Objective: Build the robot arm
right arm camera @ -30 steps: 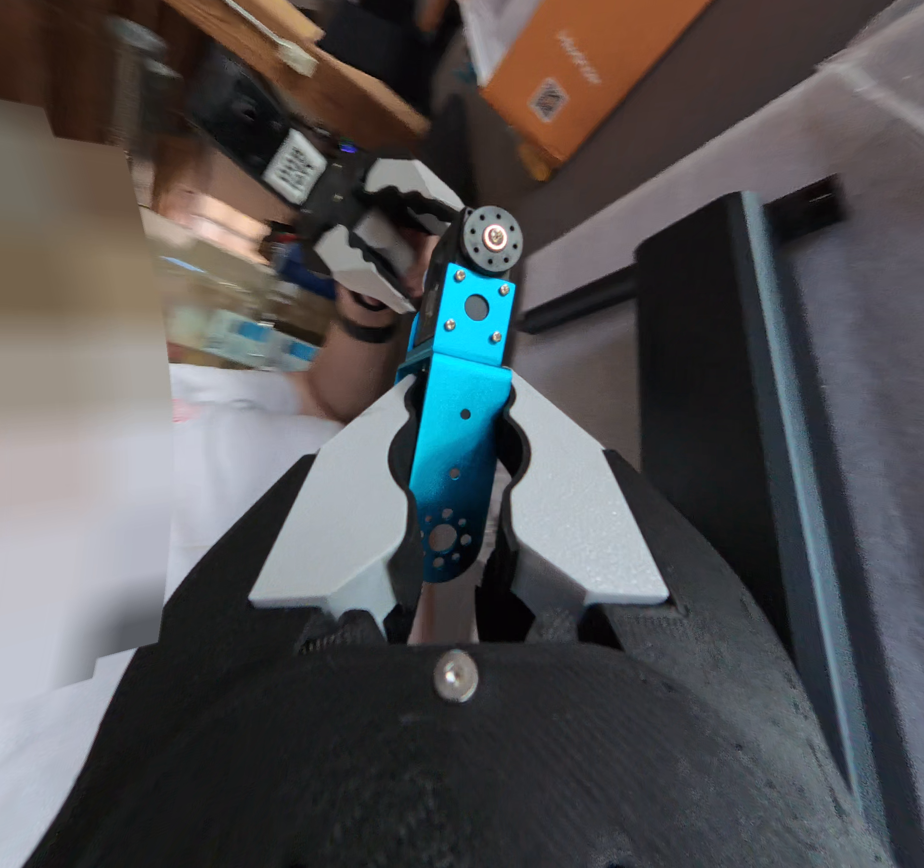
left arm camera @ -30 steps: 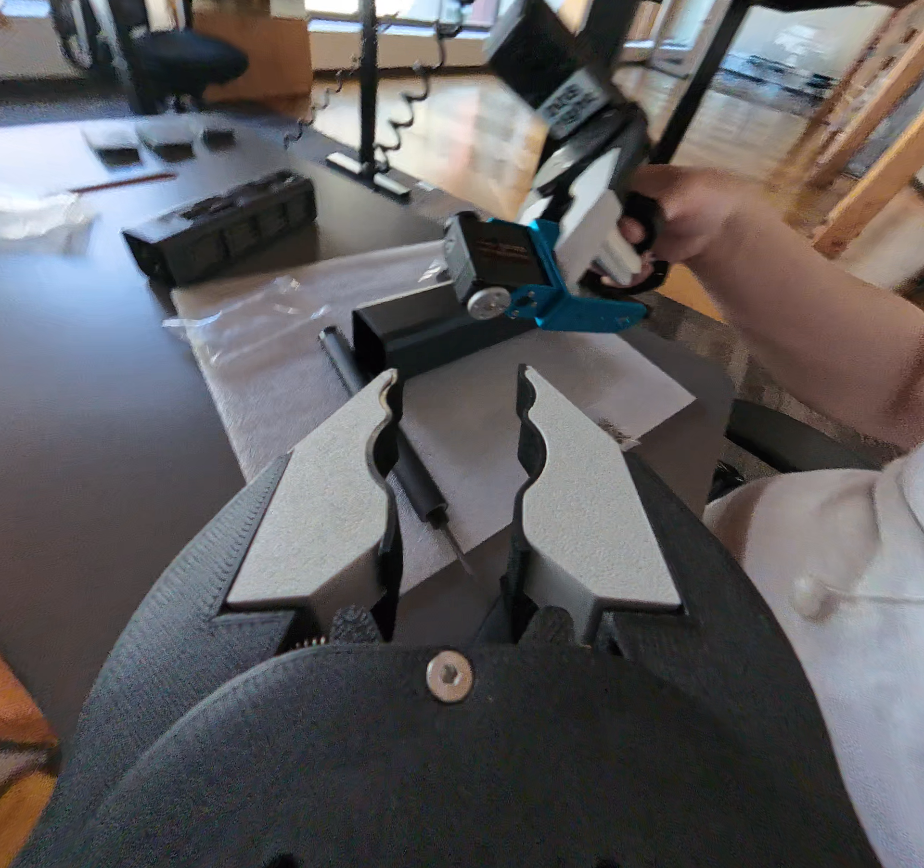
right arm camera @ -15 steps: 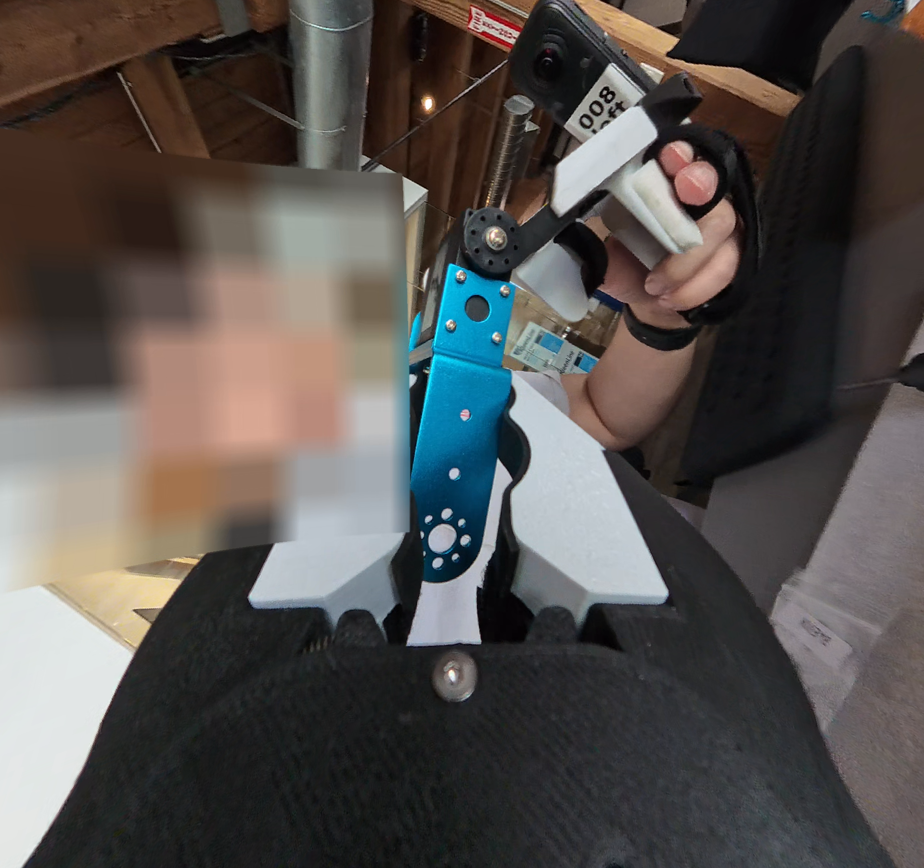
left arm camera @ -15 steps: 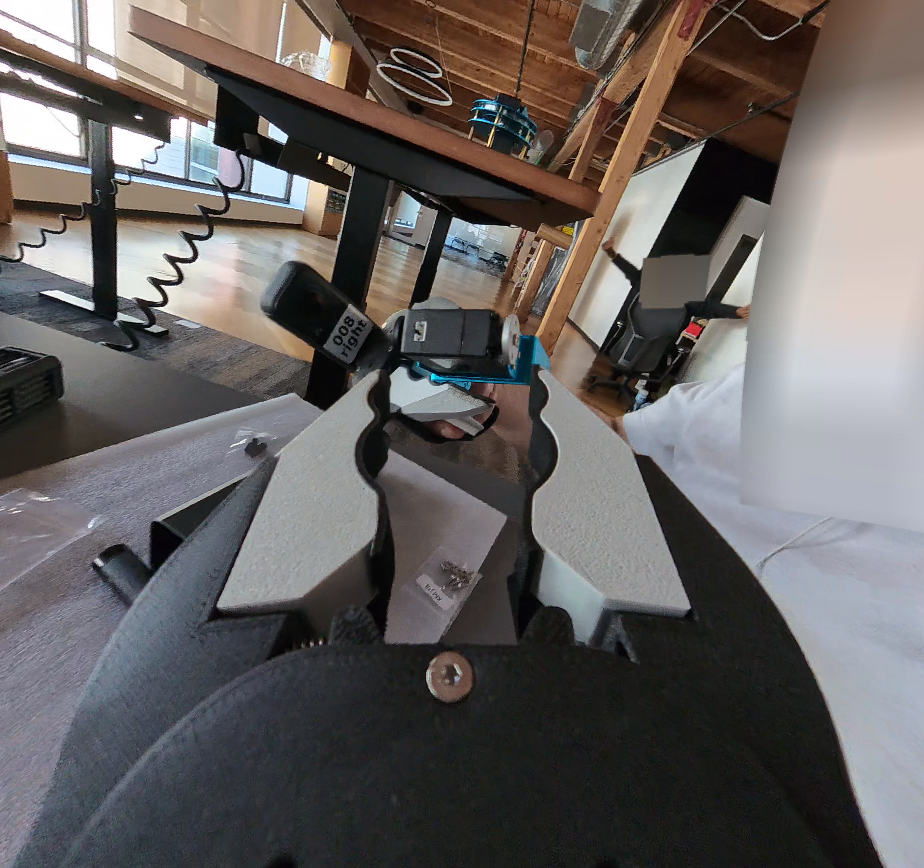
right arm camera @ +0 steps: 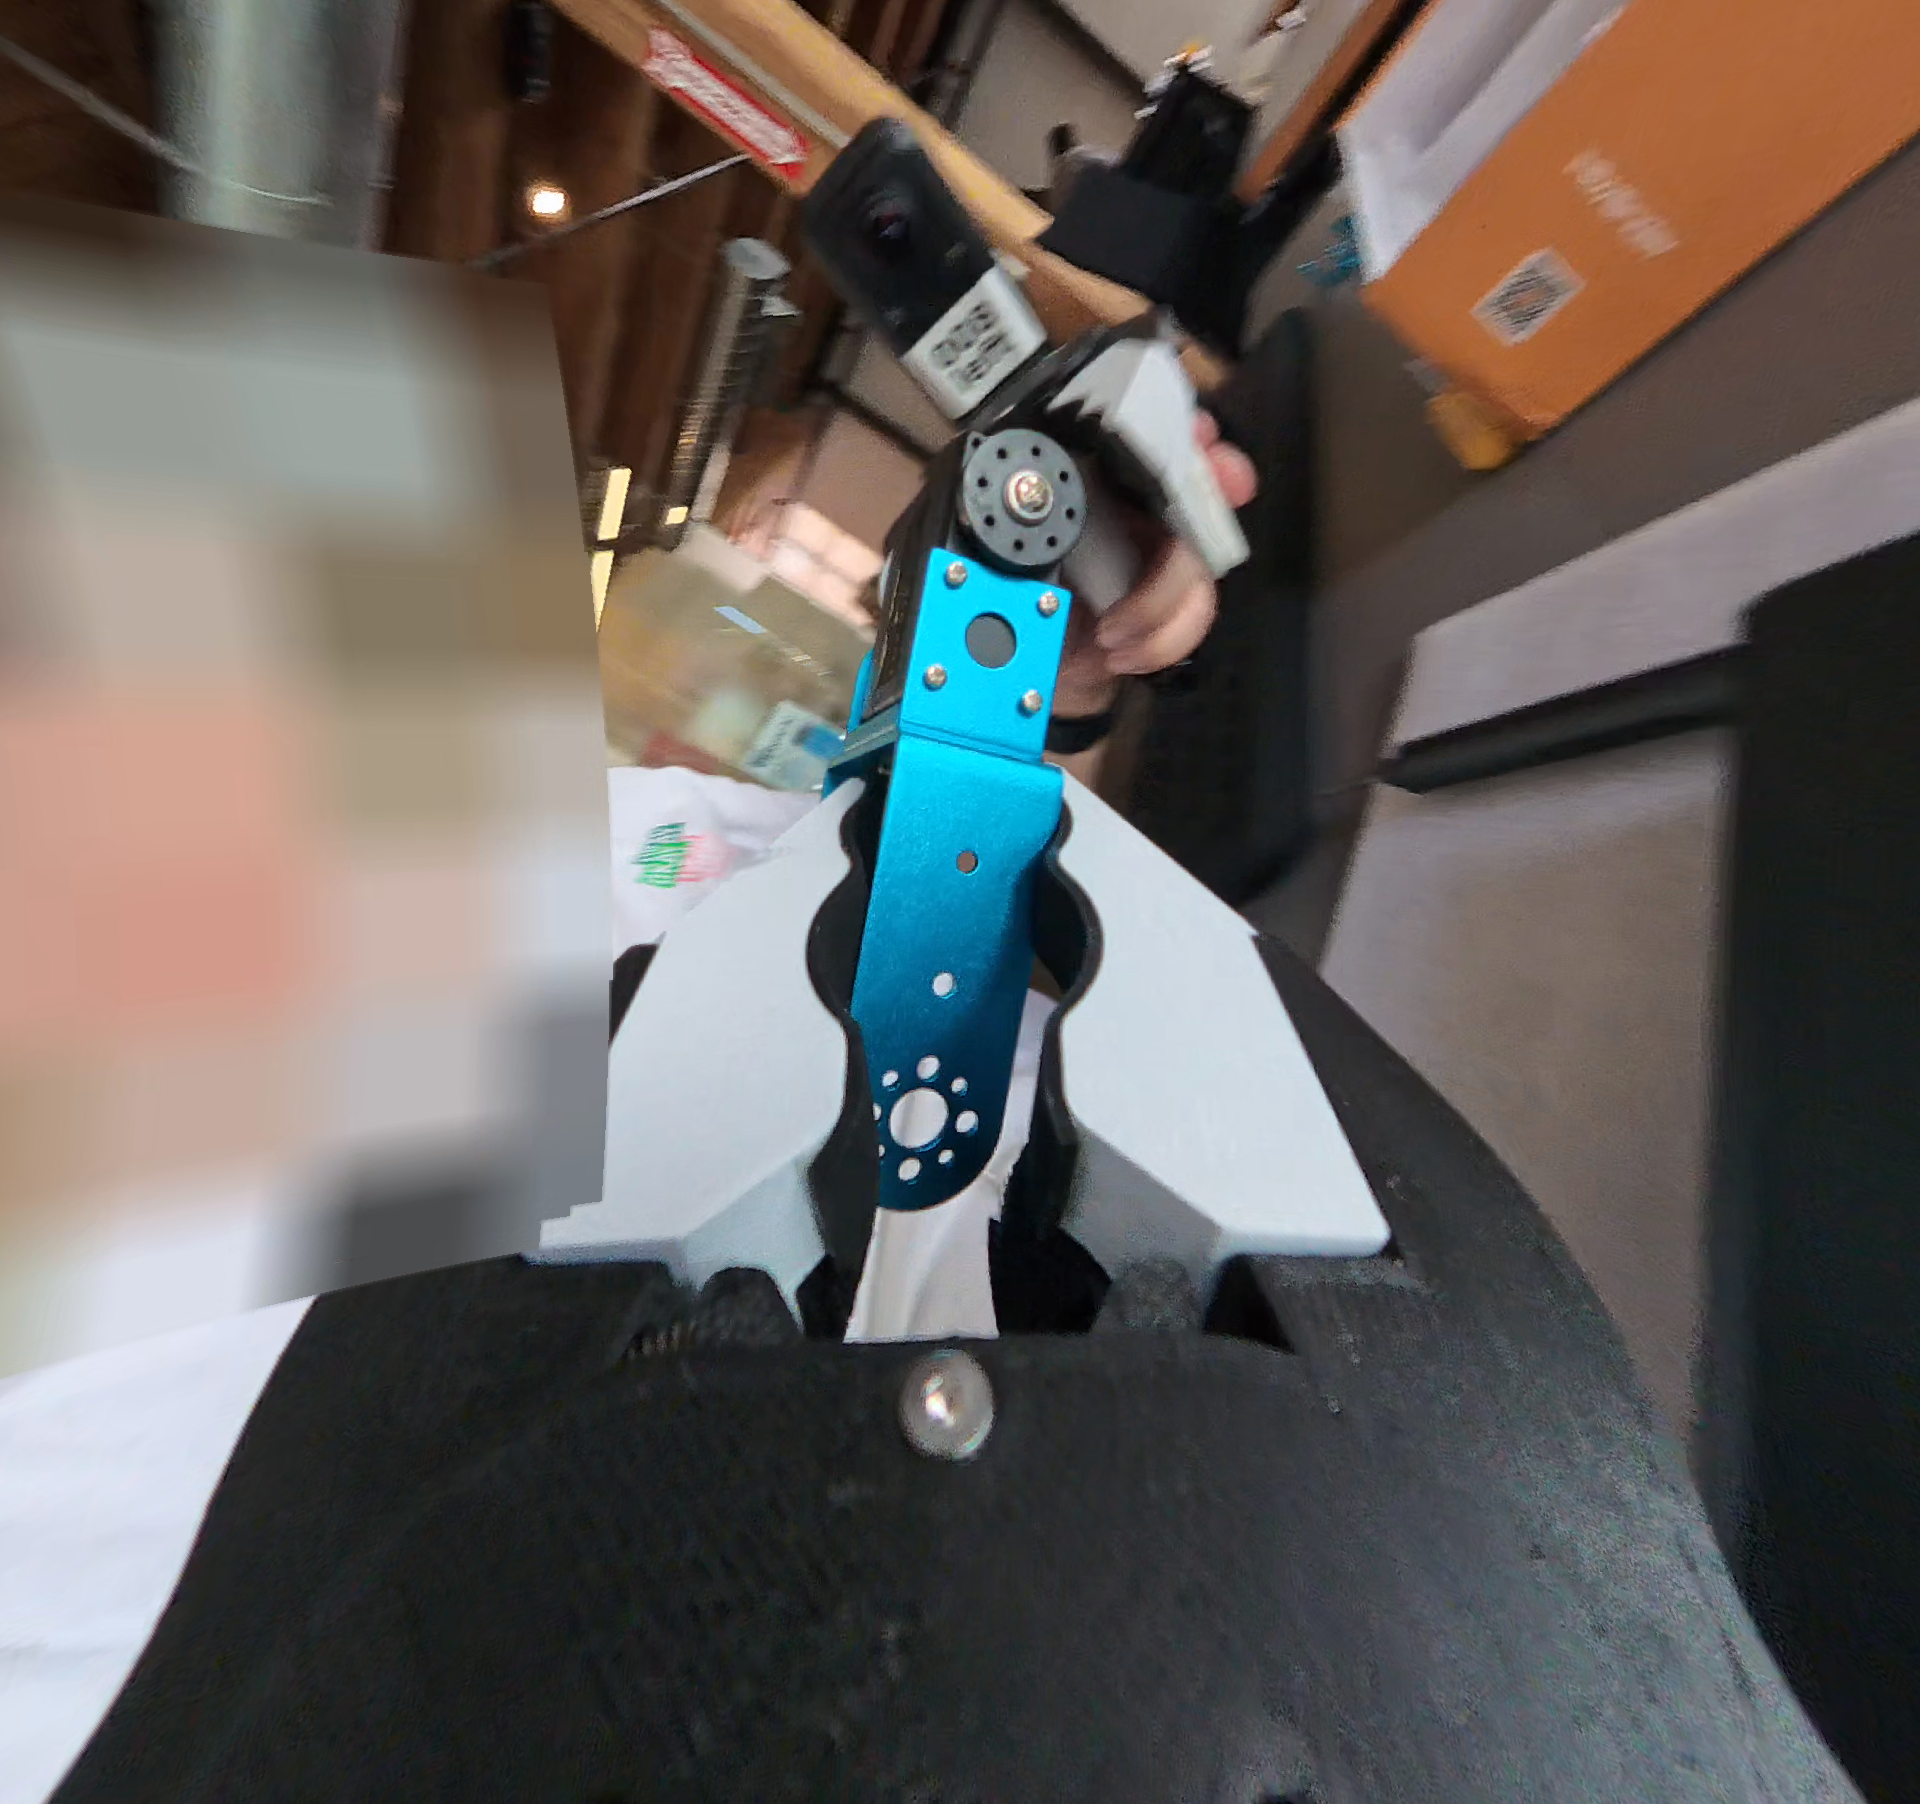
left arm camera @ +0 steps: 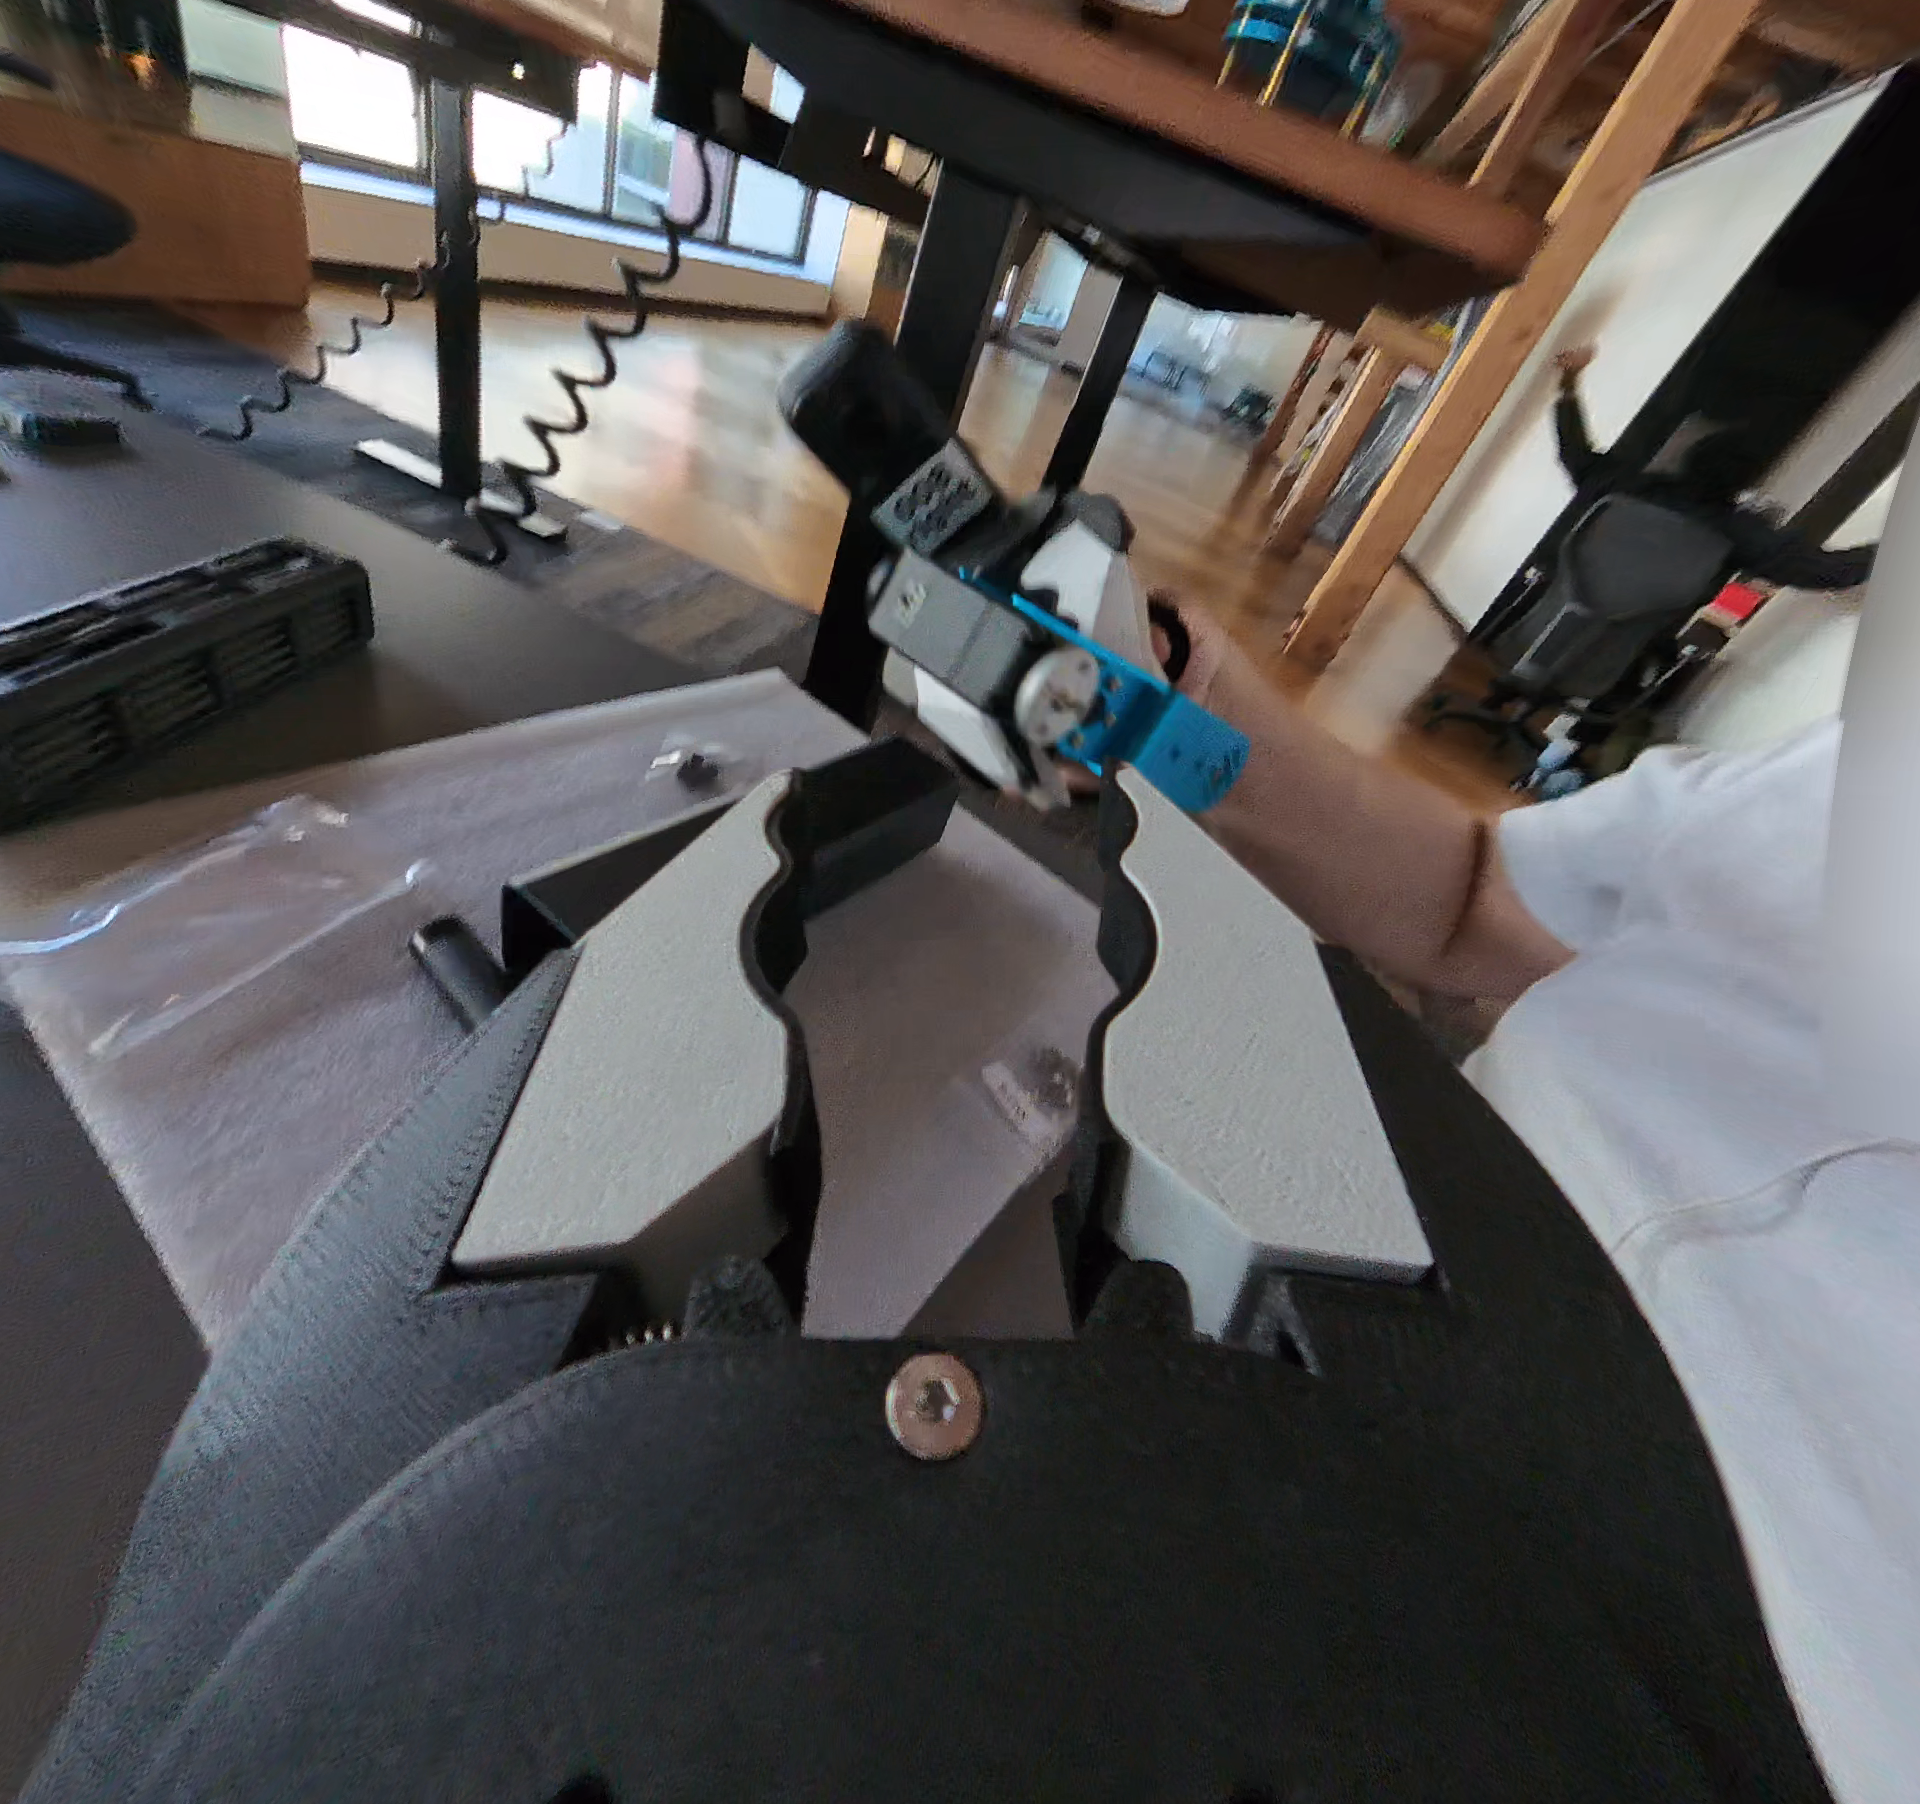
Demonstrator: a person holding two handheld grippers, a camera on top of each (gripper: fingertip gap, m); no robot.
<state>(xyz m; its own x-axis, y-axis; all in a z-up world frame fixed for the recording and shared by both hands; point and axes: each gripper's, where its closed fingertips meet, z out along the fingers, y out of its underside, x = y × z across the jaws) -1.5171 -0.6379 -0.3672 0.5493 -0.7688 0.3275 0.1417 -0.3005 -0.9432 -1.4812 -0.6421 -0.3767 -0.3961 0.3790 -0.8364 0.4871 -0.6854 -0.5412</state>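
Observation:
My right gripper (right arm camera: pixel 951 819) is shut on a blue metal bracket (right arm camera: pixel 951 975) that carries a black servo with a round black horn (right arm camera: pixel 1023 513) at its far end. In the left wrist view the same bracket (left arm camera: pixel 1153 731) and servo body (left arm camera: pixel 951 637) hang in the air above the mat, held by the right gripper (left arm camera: pixel 1081 611). My left gripper (left arm camera: pixel 951 798) is open and empty, a short way in front of the servo. The left gripper shows farther off in the right wrist view (right arm camera: pixel 1153 445), in a hand.
A grey mat (left arm camera: pixel 312 933) lies on a dark table (left arm camera: pixel 468 632). On the mat are a black box-shaped part (left arm camera: pixel 862 819), a screwdriver handle (left arm camera: pixel 457 954), a clear plastic bag (left arm camera: pixel 197 881) and a small bag of screws (left arm camera: pixel 1029 1084). A black case (left arm camera: pixel 166 632) sits at the left.
The right gripper lifted the bracket and servo off the black box into the air. The left gripper swung up, then tilted back down toward the mat, jaws open throughout.

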